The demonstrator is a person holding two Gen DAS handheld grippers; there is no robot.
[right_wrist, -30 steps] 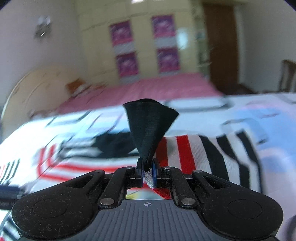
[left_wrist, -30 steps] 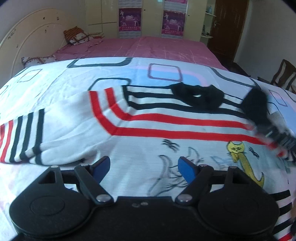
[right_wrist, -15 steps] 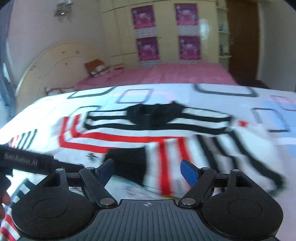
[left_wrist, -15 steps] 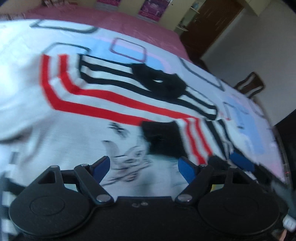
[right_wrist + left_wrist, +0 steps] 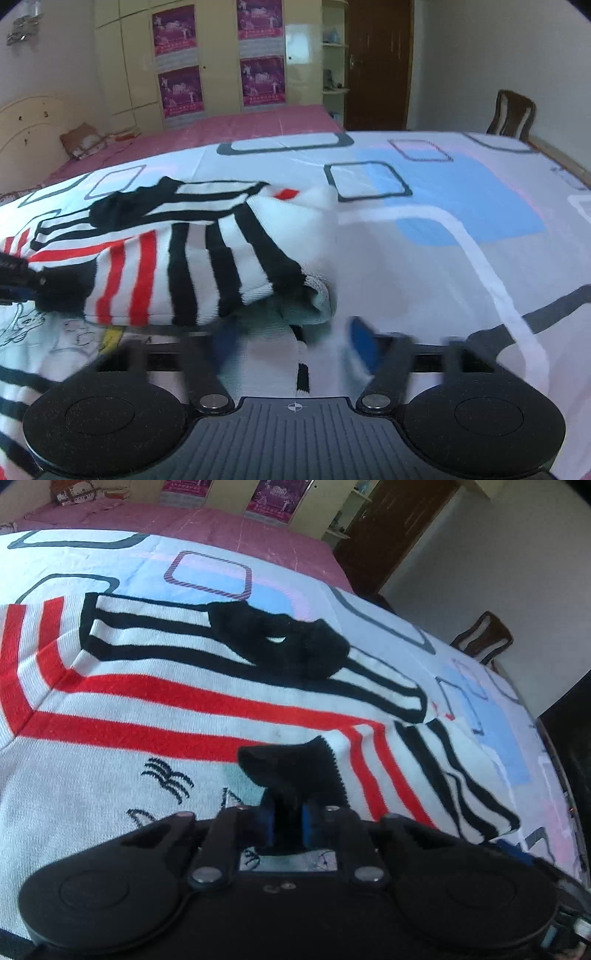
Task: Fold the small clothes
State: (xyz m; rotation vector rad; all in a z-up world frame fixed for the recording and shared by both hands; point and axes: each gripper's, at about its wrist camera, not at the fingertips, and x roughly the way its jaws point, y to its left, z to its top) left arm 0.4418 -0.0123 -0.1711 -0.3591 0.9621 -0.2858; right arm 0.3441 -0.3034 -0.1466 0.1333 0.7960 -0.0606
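A small white sweater (image 5: 155, 709) with red and black stripes, a black collar (image 5: 280, 646) and cartoon drawings lies on the bed. Its right sleeve is folded across the body. My left gripper (image 5: 287, 823) is shut on the sleeve's black cuff (image 5: 295, 771). In the right wrist view the folded sleeve (image 5: 207, 266) lies at the left and the left gripper shows at the far left edge (image 5: 14, 277). My right gripper (image 5: 291, 339) is open and empty, beside the sleeve's fold.
The bed is covered by a white sheet (image 5: 443, 229) with blue and grey square patterns. A pink bedspread (image 5: 221, 129) lies behind it. A wooden chair (image 5: 511, 114) and a brown door (image 5: 376, 62) stand at the right.
My right gripper let go of the black cuff and moved right, now open. My left gripper moved to the cuff and shut on it.
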